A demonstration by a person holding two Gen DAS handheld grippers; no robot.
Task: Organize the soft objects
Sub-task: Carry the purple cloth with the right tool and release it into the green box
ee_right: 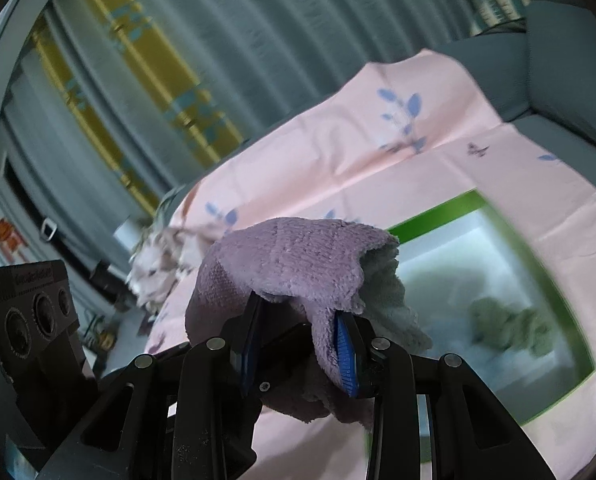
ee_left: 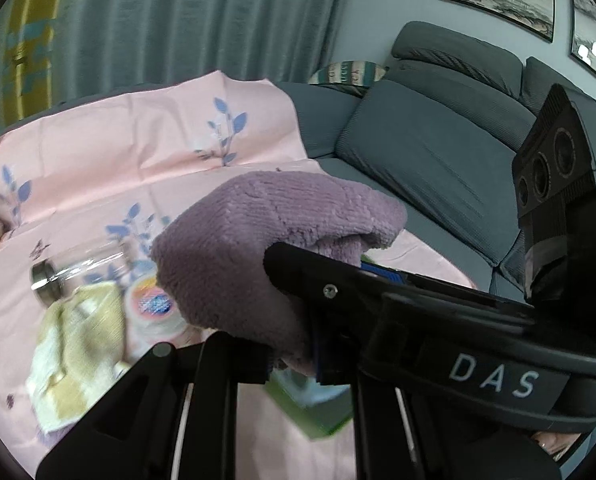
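Observation:
A folded purple fluffy towel [ee_left: 258, 240] hangs in the air between both grippers above a pink sheet [ee_left: 118, 140]. My left gripper [ee_left: 290, 360] is shut on its lower edge. My right gripper [ee_left: 298, 264] reaches in from the right and pinches the same towel. In the right wrist view the towel [ee_right: 290, 256] drapes over the right gripper [ee_right: 298, 344], whose blue pads [ee_right: 345, 352] are shut on the cloth. Beyond the towel sits a green-rimmed box [ee_right: 449, 204] with a white inside, holding a grey-green soft item [ee_right: 509, 332].
On the sheet lie a yellow checked cloth [ee_left: 78, 352], a glass jar [ee_left: 58, 276] on its side and a round labelled tub [ee_left: 154, 304]. A pale plush toy [ee_right: 158, 264] lies further off. A grey sofa [ee_left: 417, 152] runs behind, and curtains [ee_left: 178, 20] beyond.

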